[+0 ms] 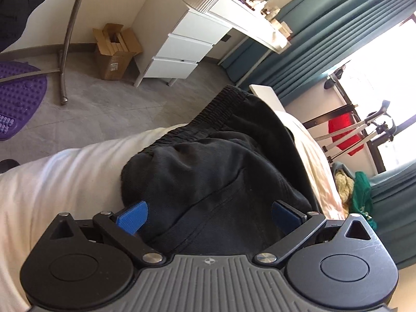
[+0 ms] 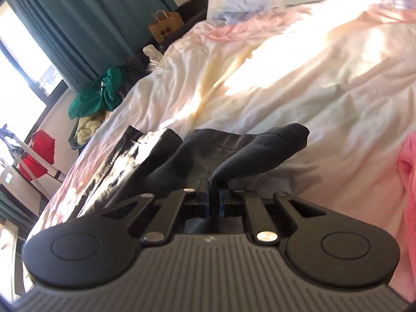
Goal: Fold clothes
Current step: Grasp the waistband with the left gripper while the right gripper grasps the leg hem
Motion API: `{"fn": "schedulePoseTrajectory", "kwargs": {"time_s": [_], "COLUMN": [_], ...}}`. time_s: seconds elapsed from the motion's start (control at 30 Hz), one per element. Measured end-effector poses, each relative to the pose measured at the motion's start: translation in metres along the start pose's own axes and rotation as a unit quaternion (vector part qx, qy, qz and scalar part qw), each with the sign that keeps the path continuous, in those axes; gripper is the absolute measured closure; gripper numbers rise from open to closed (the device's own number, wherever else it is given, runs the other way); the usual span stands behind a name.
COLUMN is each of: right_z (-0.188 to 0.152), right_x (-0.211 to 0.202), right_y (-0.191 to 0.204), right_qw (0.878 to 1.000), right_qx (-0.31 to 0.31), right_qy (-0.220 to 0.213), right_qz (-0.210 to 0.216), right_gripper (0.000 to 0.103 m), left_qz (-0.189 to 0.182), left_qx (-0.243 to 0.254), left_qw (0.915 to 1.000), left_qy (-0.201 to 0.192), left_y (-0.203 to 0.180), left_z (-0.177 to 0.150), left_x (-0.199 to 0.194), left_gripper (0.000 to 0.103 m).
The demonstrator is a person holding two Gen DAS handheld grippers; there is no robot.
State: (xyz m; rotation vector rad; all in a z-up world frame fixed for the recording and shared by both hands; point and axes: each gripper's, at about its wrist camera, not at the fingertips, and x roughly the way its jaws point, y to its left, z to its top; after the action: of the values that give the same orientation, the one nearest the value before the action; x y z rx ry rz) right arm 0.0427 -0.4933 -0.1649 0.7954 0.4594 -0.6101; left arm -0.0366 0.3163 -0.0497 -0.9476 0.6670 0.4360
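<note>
Looking along the left gripper [image 1: 209,215], its blue pads are standing wide apart, released, over the dark shorts [image 1: 221,171] bunched on the white bed [image 1: 65,171]; folding is looking barely begun. A cardboard box [image 1: 114,52] on the floor is holding cartons. Turning to the right view, the right gripper [image 2: 213,195] is clenching a fold of the dark shorts [image 2: 260,148] above the sheet.

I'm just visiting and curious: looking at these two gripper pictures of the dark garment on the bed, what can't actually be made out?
- Left wrist view: the dark garment's near part is hidden under the open left gripper.
- Right wrist view: the right gripper is shut on a fold of dark cloth; the pinched part is hidden.
- Right wrist view: the window is washed out by glare.
- Left wrist view: the small items on the desk are too small to tell.
</note>
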Motion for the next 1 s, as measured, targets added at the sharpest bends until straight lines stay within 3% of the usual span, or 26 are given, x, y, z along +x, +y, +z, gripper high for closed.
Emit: {"fn": "schedulePoseTrajectory", "kwargs": {"time_s": [0.13, 0.3, 0.47, 0.6, 0.67, 0.8, 0.9, 1.0], "right_z": [0.003, 0.004, 0.002, 0.000, -0.001, -0.002, -0.004, -0.006], "right_x": [0.003, 0.005, 0.002, 0.017, 0.023, 0.028, 0.028, 0.027], "right_y": [0.001, -0.011, 0.003, -0.005, -0.012, -0.030, -0.039, -0.050], "right_qw": [1.000, 0.999, 1.000, 0.999, 0.998, 0.992, 0.988, 0.982], "right_qx": [0.003, 0.043, -0.003, 0.029, 0.051, 0.111, 0.139, 0.177], "right_qy": [0.003, 0.021, 0.000, 0.024, 0.035, 0.055, 0.060, 0.066], "right_qz": [-0.006, -0.002, 0.003, -0.023, -0.031, -0.027, -0.018, -0.011], "right_gripper": [0.093, 0.093, 0.093, 0.091, 0.091, 0.089, 0.088, 0.086], "left_qz": [0.031, 0.065, 0.020, -0.034, -0.033, -0.030, -0.046, -0.045], "left_qx": [-0.049, -0.108, -0.108, -0.106, -0.109, -0.126, -0.162, -0.159], "left_qw": [0.9983, 0.9919, 0.9910, 0.9845, 0.9846, 0.9835, 0.9778, 0.9782], "left_qy": [-0.007, 0.017, 0.077, 0.136, 0.133, 0.126, 0.125, 0.125], "left_y": [0.015, 0.026, 0.023, 0.016, 0.016, 0.020, 0.029, 0.028], "left_z": [0.005, 0.002, -0.005, -0.012, -0.016, -0.020, -0.023, -0.026], "left_x": [-0.007, 0.008, 0.034, 0.052, 0.054, 0.055, 0.053, 0.049], "left_gripper": [0.000, 0.003, 0.012, 0.014, 0.018, 0.036, 0.036, 0.034]}}
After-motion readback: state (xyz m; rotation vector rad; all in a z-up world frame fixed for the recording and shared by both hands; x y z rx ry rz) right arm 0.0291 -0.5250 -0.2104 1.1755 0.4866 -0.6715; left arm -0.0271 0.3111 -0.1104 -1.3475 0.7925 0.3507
